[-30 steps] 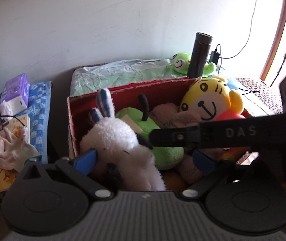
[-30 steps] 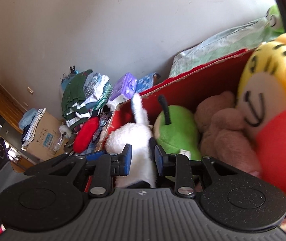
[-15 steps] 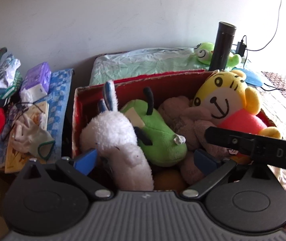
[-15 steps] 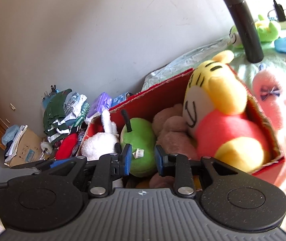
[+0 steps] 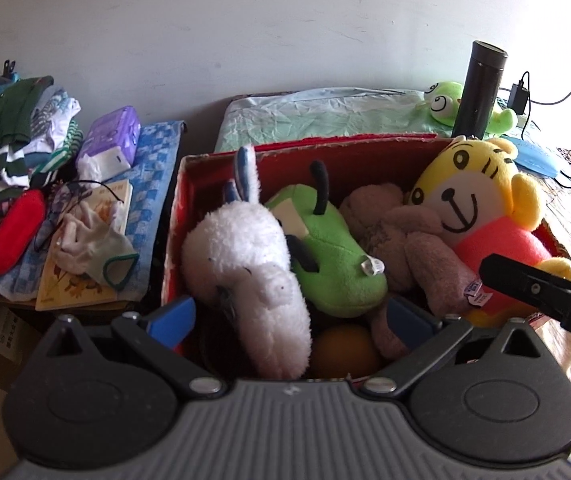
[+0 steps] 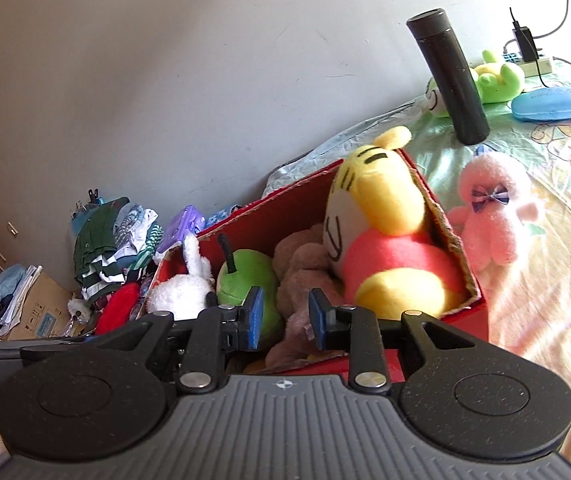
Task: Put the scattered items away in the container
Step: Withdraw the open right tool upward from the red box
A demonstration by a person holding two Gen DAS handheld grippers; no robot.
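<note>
Taking the red cardboard box [image 5: 221,168] as the landmark: to its left lies a heap of folded striped clothes [image 5: 1,148], a smooth red oval pouch [image 5: 15,232] and a purple tissue pack [image 5: 111,142] on a blue checked cloth [image 5: 153,176].

Inside the box, against its left wall, lies a fluffy white rabbit plush [image 5: 245,268] with a blue-striped ear. Right of it lies a smooth green pear plush [image 5: 333,256] with a black stem, then a nubbly brown bear plush [image 5: 401,240], and in the right corner a yellow tiger plush [image 5: 473,204] in a red shirt, its head above the rim. An orange ball [image 5: 343,350] sits low at the near wall.

The left gripper [image 5: 291,320] hangs at the near edge of the box, its blue-padded fingers spread wide with the rabbit's body between them, untouched as far as shows.

The right gripper [image 6: 283,316] hovers at the near wall too, its pads parted by a narrow gap, clasping nothing.

Outside the box, just beside its right wall, a fuzzy pink plush [image 6: 493,216] with a striped bow sits on the crinkled bedsheet [image 6: 541,272]. Behind the box stands a matte black cylindrical flask [image 6: 449,76], with a green frog plush [image 6: 497,80] and a glossy blue case [image 6: 551,102] beyond.
</note>
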